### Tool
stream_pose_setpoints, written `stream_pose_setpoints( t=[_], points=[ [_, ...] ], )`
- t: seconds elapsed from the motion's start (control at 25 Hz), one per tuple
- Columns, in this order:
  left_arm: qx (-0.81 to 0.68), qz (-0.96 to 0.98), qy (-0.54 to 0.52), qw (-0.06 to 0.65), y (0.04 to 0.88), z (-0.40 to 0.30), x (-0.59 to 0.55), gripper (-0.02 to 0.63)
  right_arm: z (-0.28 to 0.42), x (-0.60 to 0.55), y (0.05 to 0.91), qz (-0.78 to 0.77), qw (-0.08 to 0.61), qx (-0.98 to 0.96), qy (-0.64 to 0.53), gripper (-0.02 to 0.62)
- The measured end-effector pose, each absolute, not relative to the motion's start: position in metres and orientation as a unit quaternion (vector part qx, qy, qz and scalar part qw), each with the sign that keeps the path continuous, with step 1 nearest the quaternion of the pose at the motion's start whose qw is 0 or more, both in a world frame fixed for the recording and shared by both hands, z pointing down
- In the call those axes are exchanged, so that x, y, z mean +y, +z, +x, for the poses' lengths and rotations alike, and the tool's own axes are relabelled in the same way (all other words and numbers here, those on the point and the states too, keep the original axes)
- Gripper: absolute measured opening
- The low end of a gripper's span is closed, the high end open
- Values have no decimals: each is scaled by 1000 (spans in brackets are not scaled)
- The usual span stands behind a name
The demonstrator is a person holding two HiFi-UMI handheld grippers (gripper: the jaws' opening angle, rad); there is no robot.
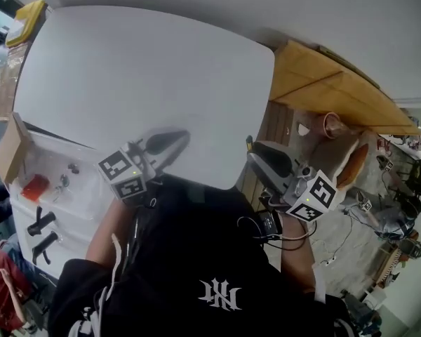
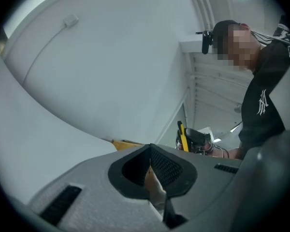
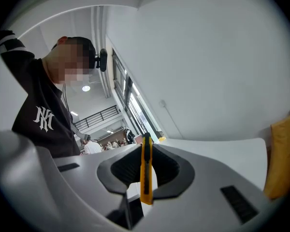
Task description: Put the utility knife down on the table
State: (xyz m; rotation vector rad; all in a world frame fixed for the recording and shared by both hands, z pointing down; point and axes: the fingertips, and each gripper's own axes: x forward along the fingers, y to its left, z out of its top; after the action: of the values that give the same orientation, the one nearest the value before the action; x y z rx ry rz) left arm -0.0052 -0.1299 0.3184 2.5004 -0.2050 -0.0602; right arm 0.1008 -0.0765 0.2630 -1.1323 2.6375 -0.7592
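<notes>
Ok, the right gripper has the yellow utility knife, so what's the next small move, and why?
Probably swing the right gripper leftward over the white table. Its jaws are clamped on the utility knife, but in the head view it appears to sit past the table's right edge, so releasing here would likely miss the tabletop.

The white table [image 1: 147, 83] lies bare from 10 to 1 o'clock, open for a pass. A wooden board [image 1: 330, 90] flanks it at 2 o'clock. At 8 o'clock, a cardboard box [image 1: 10, 149], a red object [image 1: 35, 187] and black handles [image 1: 42, 234] crowd the side surface [image 1: 84, 209].
</notes>
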Motion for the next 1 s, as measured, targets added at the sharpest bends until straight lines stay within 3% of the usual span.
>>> stream_pose_setpoints(
  t=[0.4, 0.64, 1.0],
  points=[
    [-217, 926, 7, 308, 337, 44, -216, 6, 147, -203, 317, -244, 80, 929, -266, 57],
    [-229, 927, 41, 294, 382, 62, -250, 6, 174, -283, 364, -242, 40, 937, -247, 57],
    [-208, 942, 85, 249, 464, 57, -352, 6, 148, -393, 461, -278, -77, 938, -194, 57]
  ],
)
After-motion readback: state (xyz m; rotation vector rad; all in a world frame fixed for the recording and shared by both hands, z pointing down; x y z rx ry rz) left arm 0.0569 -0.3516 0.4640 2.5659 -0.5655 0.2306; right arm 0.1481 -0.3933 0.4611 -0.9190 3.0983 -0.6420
